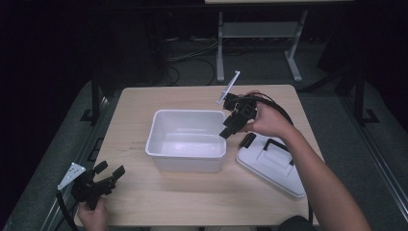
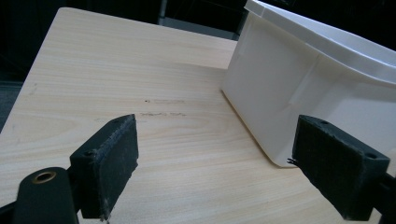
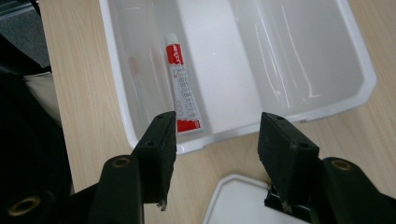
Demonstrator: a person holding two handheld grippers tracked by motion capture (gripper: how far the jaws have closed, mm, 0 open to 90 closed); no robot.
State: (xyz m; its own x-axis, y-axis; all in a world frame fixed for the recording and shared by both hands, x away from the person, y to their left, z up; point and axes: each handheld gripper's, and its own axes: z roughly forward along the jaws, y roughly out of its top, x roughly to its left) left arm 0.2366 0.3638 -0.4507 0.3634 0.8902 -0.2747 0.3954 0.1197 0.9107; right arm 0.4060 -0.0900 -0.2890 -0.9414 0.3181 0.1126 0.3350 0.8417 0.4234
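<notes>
An open white plastic bin [image 1: 187,163] stands in the middle of the wooden table [image 1: 139,101]. In the right gripper view a white tube with red ends [image 3: 183,84] lies flat on the bin's floor [image 3: 224,60], along one side wall. My right gripper [image 1: 235,135] hovers over the bin's right rim, pointing down into it; its jaws [image 3: 217,140] stand open and hold nothing. My left gripper [image 1: 110,169] rests low at the table's front left corner, open and empty [image 2: 219,154], facing the bin's outer wall [image 2: 299,79].
The bin's white lid [image 1: 272,166] with a black handle [image 1: 276,147] lies flat on the table just right of the bin, and its corner [image 3: 233,200] sits under my right gripper. Bare tabletop [image 2: 140,84] stretches left of the bin. Table legs and cables stand on the floor behind.
</notes>
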